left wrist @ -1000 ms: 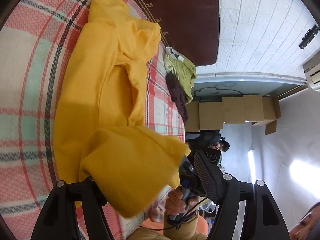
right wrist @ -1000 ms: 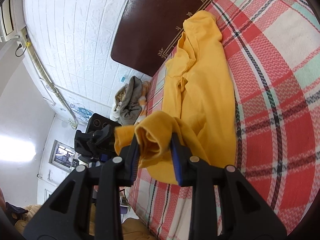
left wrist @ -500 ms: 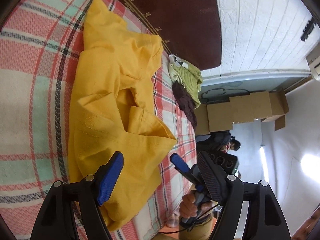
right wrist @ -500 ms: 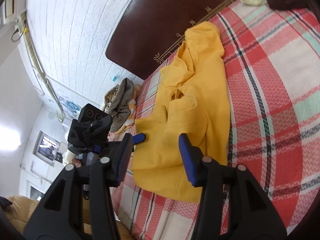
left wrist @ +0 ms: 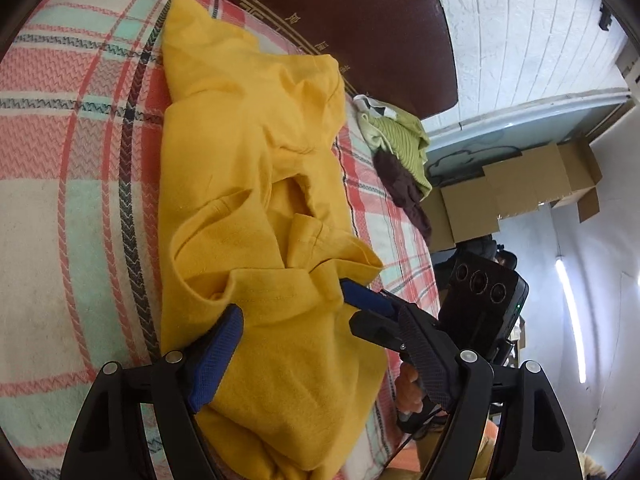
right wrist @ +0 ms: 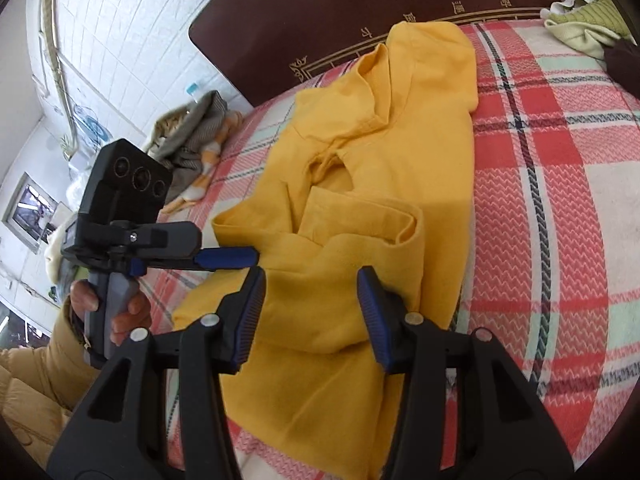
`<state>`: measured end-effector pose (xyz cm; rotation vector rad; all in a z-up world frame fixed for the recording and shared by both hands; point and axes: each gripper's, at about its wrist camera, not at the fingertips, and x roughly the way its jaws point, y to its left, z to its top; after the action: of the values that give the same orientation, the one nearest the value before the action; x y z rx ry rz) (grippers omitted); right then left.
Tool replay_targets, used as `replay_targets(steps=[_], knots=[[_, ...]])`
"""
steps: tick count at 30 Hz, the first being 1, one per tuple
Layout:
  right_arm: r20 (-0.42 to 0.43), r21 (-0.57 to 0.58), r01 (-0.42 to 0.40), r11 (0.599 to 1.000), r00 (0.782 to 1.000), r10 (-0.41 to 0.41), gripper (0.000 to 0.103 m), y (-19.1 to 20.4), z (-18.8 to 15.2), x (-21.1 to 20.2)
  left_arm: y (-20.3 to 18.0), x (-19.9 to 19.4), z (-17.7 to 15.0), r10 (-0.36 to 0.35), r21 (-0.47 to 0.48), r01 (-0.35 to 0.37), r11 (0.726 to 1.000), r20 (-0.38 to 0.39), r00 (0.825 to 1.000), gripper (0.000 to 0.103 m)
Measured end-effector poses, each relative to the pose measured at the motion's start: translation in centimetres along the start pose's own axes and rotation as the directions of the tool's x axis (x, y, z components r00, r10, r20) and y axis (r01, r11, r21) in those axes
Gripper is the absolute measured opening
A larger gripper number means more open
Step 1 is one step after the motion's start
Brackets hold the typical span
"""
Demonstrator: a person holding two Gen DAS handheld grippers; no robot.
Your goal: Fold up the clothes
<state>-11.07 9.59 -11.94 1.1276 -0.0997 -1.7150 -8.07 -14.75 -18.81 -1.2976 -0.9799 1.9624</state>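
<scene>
A yellow hooded top (left wrist: pixel 248 168) lies on the plaid bedspread (left wrist: pixel 72 208), its lower part folded up over the body in a rumpled flap (right wrist: pixel 352 248). My left gripper (left wrist: pixel 320 320) hovers over the near edge of that flap. Its jaws are opening and the pads do not press the cloth. My right gripper (right wrist: pixel 311 280) stands open above the same flap from the other side, with cloth below its blue pads and nothing pinched. One blue finger (left wrist: pixel 360 296) of the right gripper and one finger (right wrist: pixel 228 258) of the left point toward each other over the fold.
A dark wooden headboard (left wrist: pixel 340 8) bounds the far end of the bed. A green knit garment (left wrist: pixel 396 136) and a dark brown one (left wrist: pixel 404 188) lie by one far corner, and a grey striped garment (right wrist: pixel 196 136) off the other side. Cardboard boxes (left wrist: pixel 520 184) stand against the wall.
Both grippers let go of the yellow fold they carried, and it now rests on the top's body. Both sets of jaws stand wider, and both wrists have rolled and shifted sideways.
</scene>
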Motion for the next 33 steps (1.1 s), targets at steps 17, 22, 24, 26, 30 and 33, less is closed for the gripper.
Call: replay_targets(steps=[17,22,24,26,30,33], knots=[[0.008,-0.358,0.179,0.916,0.982,-0.189,0.082,5.7,-3.5,-4.1,-6.9,-3.0,-6.7,0.202,0.449,-0.234,0.862,0.119,0.972,0.083],[0.015,-0.621,0.256,0.741,0.949,-0.315,0.083,8.6,-7.4,-3.1,-8.5,-2.6,-9.6,0.260,0.576,-0.279,0.768,0.117,0.958,0.083],[0.023,-0.708,0.269,0.653,0.933,-0.360,0.083,9.3,-8.8,-2.0,-8.7,-2.0,-9.9,0.286,0.588,-0.297,0.752,0.115,0.951,0.083],[0.028,-0.781,0.286,0.556,0.904,-0.426,0.083,9.6,-10.1,-0.3,-9.0,-1.6,-10.2,0.313,0.598,-0.323,0.733,0.124,0.941,0.083],[0.037,-0.791,0.285,0.541,0.906,-0.423,0.080,9.1,-9.8,0.8,-9.7,-1.4,-11.0,0.342,0.645,-0.352,0.678,0.148,0.928,0.083],[-0.032,-0.745,0.245,0.621,0.916,-0.400,0.051,8.1,-8.3,1.1,-10.4,-1.2,-11.8,0.372,0.694,-0.381,0.611,0.173,0.912,0.083]])
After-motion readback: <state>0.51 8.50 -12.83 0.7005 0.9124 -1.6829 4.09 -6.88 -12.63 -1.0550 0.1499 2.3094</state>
